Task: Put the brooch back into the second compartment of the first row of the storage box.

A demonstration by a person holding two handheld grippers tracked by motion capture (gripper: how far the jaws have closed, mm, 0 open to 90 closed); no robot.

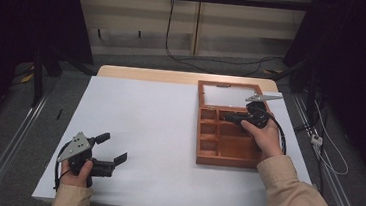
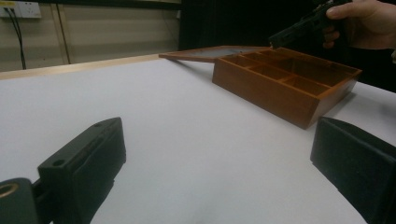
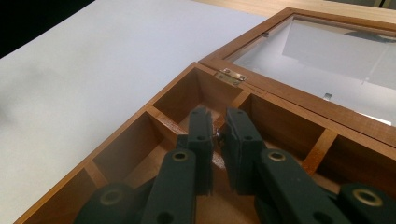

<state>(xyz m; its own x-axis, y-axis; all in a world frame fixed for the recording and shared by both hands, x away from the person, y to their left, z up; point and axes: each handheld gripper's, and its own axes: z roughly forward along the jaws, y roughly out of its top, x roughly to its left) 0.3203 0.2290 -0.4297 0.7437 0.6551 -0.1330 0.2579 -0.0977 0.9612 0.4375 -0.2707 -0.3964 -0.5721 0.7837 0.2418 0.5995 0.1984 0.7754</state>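
White sheeting covers the bench (image 1: 158,131), its pale wooden edge showing along the far side. On the right half sits a brown wooden box (image 1: 206,158) divided into compartments, its glass-paned lid (image 1: 224,95) swung fully back on a brass hinge (image 3: 231,76) and lying flat behind it.

The right hand (image 1: 267,135) reaches forward from a tan sleeve (image 1: 295,200) over the box, holding the right claw (image 1: 230,118) level and pointing leftward across the compartments. In the right gripper view its jaws are drawn nearly together above a compartment near the hinged side, with a tiny shiny object (image 3: 217,134) between the tips; what it is cannot be told.

The left hand (image 1: 78,171) rests low at the near left edge of the bench, well apart from the box. The left claw (image 1: 115,161) points right, and its jaws stand spread wide with nothing between them.
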